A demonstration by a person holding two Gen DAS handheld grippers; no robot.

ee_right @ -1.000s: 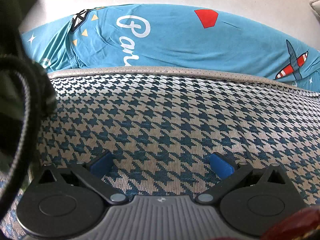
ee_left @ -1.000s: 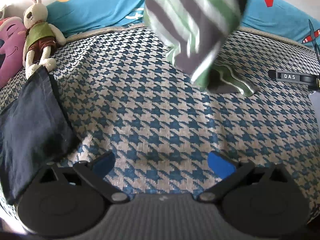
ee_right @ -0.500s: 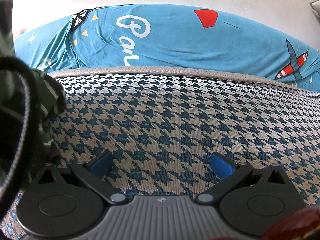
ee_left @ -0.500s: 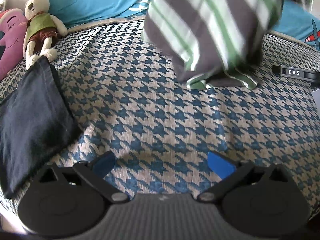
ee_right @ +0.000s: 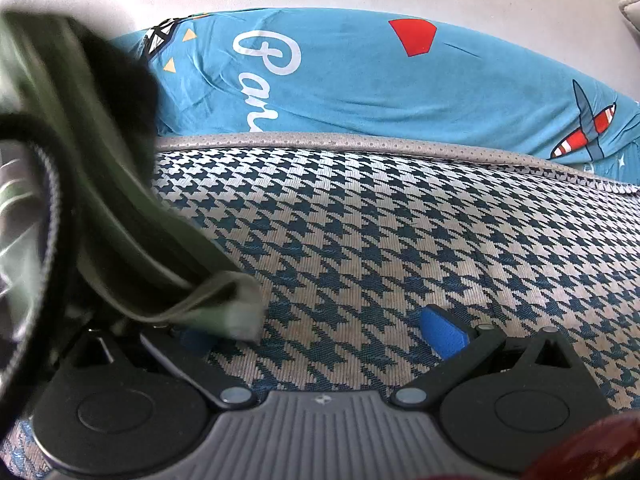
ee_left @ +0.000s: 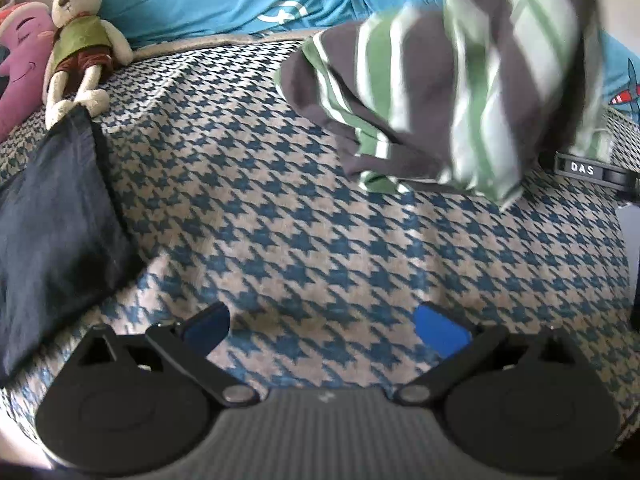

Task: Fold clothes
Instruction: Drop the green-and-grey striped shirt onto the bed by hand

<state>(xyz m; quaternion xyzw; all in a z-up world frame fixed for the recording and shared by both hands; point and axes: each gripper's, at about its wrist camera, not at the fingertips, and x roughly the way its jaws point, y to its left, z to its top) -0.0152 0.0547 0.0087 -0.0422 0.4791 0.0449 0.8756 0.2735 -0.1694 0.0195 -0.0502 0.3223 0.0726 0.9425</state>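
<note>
A striped garment [ee_left: 448,92] in grey, green and white drops blurred onto the houndstooth bedspread [ee_left: 304,220] at the upper right of the left wrist view, its lower folds touching the bed. My left gripper [ee_left: 326,326] is open and holds nothing, well short of that garment. The right wrist view has the same garment [ee_right: 120,216] sweeping in from the left, its hem lying over my left blue fingertip. My right gripper [ee_right: 320,336] is open, with only bedspread [ee_right: 400,232] between the pads.
A folded dark cloth [ee_left: 48,216] lies at the left edge of the bed. A plush rabbit [ee_left: 78,40] and a pink plush [ee_left: 20,60] sit behind it. A blue patterned pillow [ee_right: 360,80] lines the far edge. A black device marked DAS [ee_left: 588,170] rests at the right.
The striped garment has come down and spread to the right, and has swung over my right gripper's left side. Both grippers have stayed open and almost still.
</note>
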